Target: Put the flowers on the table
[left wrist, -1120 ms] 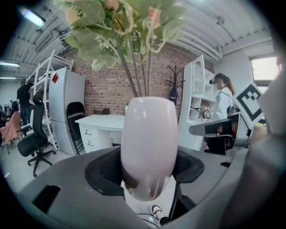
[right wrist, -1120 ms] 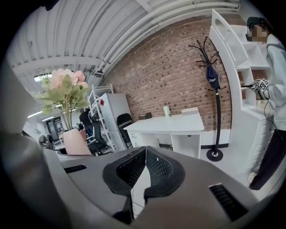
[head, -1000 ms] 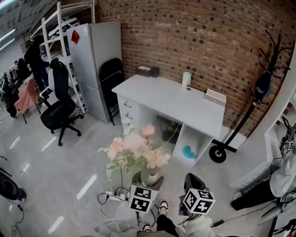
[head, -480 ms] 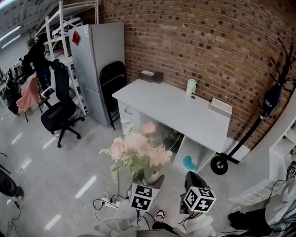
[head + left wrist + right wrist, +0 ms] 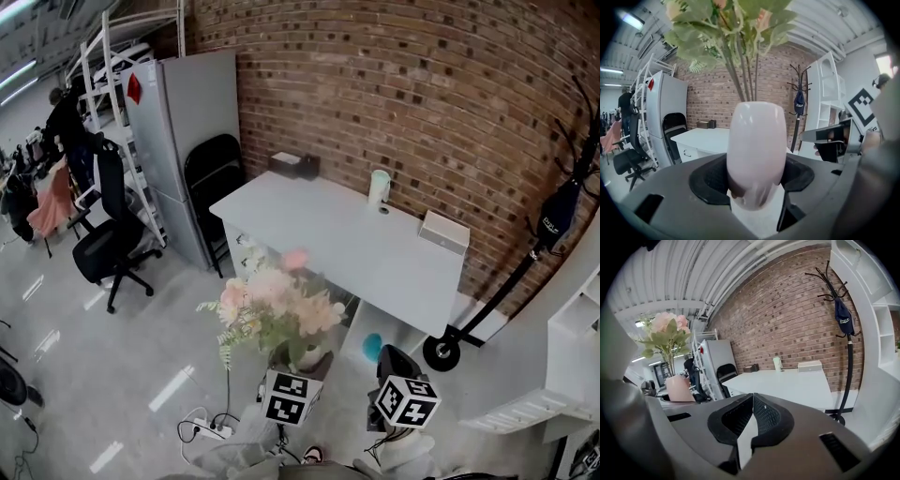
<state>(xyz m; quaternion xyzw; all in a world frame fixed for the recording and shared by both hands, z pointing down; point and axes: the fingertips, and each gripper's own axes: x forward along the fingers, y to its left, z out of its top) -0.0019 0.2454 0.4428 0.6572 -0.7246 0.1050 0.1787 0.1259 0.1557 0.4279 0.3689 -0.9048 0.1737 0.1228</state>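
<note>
Head view: flowers (image 5: 275, 305) in a pale vase (image 5: 756, 140) hang in the air in front of the white worktop (image 5: 347, 234), not on it. The vase's base is hidden behind the left gripper (image 5: 756, 185), and the left gripper view cuts off the blooms at its top edge. A cup (image 5: 378, 187), a white box (image 5: 443, 232) and a dark box (image 5: 295, 166) stand at the worktop's far side by the brick wall. Left jaws are clamped on the vase's lower body; the right gripper (image 5: 751, 414) has its jaws together with nothing between them.

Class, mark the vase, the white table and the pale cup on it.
vase (image 5: 757, 145), left gripper view, middle of its body.
white table (image 5: 337, 230), head view, bare top.
pale cup (image 5: 378, 187), head view, its side.
</note>
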